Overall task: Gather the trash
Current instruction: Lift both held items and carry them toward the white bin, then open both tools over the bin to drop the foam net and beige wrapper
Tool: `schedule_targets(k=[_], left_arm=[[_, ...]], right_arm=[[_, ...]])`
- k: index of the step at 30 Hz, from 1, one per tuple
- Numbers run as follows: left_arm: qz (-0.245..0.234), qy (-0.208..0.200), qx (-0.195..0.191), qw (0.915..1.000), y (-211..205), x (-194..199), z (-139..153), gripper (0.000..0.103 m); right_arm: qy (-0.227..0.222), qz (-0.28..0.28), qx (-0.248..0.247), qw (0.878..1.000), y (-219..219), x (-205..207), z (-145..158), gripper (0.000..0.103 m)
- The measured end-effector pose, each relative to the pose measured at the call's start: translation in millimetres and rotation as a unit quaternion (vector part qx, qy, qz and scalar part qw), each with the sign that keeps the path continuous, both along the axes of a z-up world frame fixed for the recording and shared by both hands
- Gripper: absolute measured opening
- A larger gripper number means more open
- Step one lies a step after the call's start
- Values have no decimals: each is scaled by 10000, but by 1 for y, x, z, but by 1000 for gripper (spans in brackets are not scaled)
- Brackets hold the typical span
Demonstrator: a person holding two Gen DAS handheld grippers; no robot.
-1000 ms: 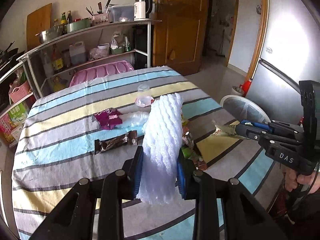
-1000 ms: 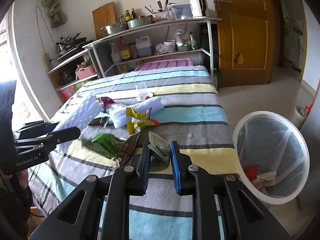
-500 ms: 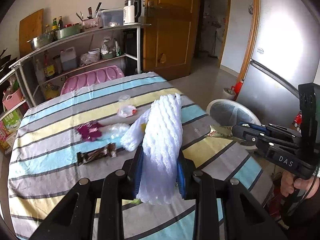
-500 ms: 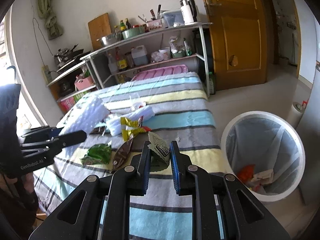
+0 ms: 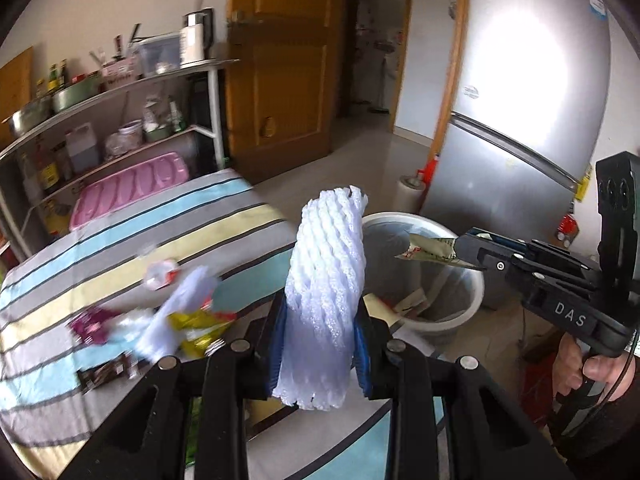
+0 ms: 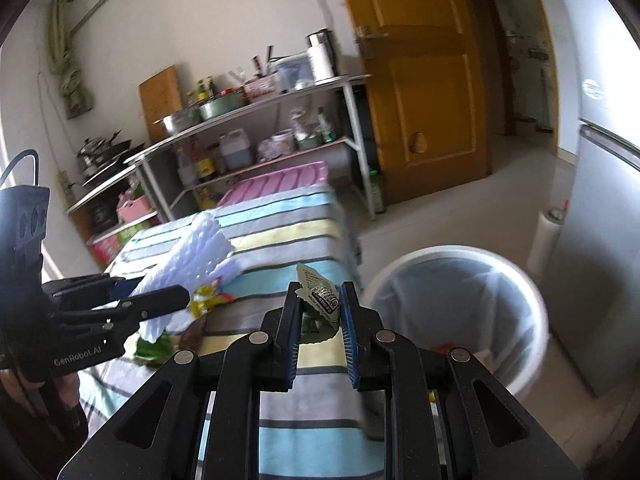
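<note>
My left gripper [image 5: 320,316] is shut on a white foam fruit net [image 5: 326,292], held upright above the table's right edge. My right gripper [image 6: 319,300] is shut on a small crumpled green wrapper [image 6: 318,294]; in the left wrist view the right gripper [image 5: 464,248] holds that wrapper [image 5: 430,246] over the white trash bin [image 5: 460,312]. The bin [image 6: 520,280] stands on the floor beside the table, lined with a clear bag, with some trash at its bottom. In the right wrist view the left gripper [image 6: 168,294] and its foam net [image 6: 188,264] show at the left.
On the striped tablecloth [image 5: 120,248] lie another foam net [image 5: 176,320], a yellow wrapper [image 5: 200,328], a purple wrapper [image 5: 90,326], a brown bar wrapper [image 5: 108,372] and a plastic cup [image 5: 160,274]. A metal shelf [image 5: 120,92] stands behind, a fridge [image 5: 520,120] at right, a paper roll [image 6: 546,240] near the bin.
Both grippers have swung to the right, away from the table's middle toward the bin, each keeping its hold. The bin now fills more of both views.
</note>
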State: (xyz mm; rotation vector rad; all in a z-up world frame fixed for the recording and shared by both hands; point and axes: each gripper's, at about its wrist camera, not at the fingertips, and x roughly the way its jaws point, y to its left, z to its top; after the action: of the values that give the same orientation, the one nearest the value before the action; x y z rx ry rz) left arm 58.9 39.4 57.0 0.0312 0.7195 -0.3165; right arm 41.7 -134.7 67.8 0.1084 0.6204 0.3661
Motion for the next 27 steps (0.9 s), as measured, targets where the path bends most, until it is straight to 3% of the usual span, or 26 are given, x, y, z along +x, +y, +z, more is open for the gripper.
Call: schedule_targets(k=[12, 27], left_arm=[[-630, 266, -95, 9976, -74, 33, -10, 31], [-799, 783, 167, 9936, -132, 58, -51, 31]], right_arm=[[137, -660, -19, 9977, -59, 11, -5, 20], [820, -1028, -158, 9912, -104, 47, -55, 20]])
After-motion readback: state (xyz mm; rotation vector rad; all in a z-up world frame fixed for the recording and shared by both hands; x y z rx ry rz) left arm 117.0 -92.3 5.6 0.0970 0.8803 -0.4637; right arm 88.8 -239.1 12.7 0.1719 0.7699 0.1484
